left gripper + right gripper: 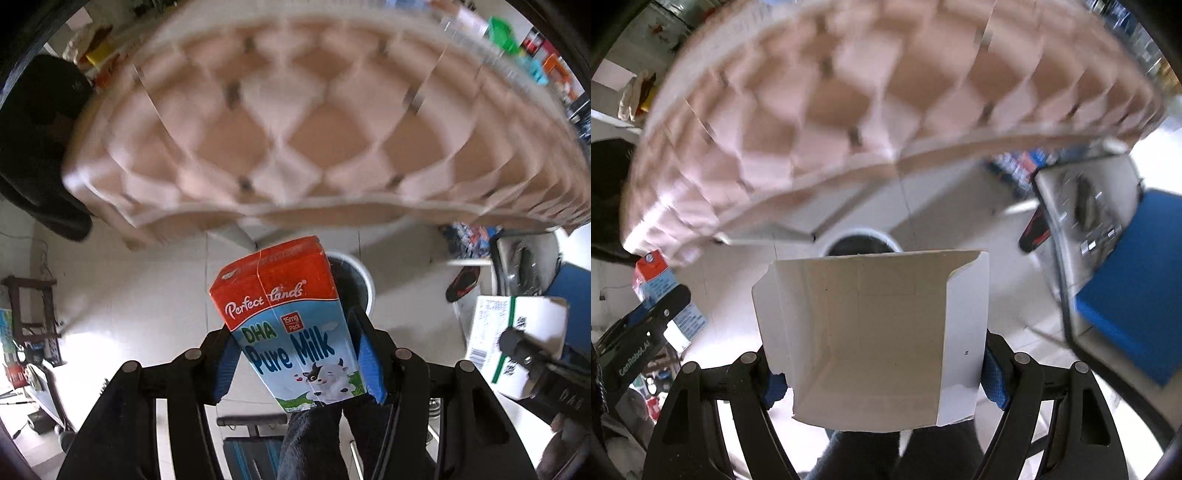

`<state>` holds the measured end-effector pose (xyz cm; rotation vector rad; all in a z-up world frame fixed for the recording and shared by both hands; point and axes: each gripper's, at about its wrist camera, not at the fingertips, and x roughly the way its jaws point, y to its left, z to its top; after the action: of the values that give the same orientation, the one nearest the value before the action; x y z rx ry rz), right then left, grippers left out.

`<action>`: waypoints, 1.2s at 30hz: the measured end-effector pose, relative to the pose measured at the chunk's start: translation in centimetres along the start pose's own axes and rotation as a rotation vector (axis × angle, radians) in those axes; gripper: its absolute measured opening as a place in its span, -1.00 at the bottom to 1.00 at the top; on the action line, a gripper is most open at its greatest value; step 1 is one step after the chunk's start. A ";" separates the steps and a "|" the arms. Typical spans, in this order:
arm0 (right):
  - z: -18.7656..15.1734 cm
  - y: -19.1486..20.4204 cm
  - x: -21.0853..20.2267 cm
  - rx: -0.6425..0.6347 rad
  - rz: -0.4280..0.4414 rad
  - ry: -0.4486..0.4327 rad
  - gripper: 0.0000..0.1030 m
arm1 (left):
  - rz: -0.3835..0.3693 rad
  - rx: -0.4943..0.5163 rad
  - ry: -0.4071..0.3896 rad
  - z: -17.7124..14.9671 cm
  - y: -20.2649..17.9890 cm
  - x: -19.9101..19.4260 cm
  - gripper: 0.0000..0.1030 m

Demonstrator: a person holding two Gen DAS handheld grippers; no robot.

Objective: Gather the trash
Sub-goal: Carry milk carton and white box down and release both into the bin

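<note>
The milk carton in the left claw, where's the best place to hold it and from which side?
Grip the milk carton across its two narrow side walls, low on the body, coming from the base end. The left claw is shut there now: the flat parallel sides fit the pads, leaving the red top free.

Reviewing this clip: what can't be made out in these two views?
- Trash bin: right wrist view shows only its rim; the white box in the right tool covers the rest. Left wrist view: milk carton in the left tool hides most of it.
- Bin contents: hidden.
- Tufted sofa: motion-blurred in both views.
- Shelf items: blurred, cut off by the fisheye edge.
- Box print: too small to read.
</note>
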<state>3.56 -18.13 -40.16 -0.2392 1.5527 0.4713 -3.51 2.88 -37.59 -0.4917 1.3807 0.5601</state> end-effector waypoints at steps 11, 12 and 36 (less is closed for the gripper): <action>0.5 -4.0 21.1 0.089 0.072 0.123 0.61 | -0.097 -0.016 0.169 -1.2 -2.2 20.8 0.05; 0.6 -4.1 22.5 0.089 0.080 0.129 0.61 | -0.105 -0.019 0.182 -1.2 -2.2 22.6 0.05; -0.2 0.7 24.8 -0.177 -0.088 0.113 1.00 | 0.039 -0.063 0.138 -5.4 3.1 19.1 0.88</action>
<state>1.88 -14.11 -64.62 -0.4761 1.6041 0.5337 -7.75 3.49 -57.21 -0.5639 1.5103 0.6126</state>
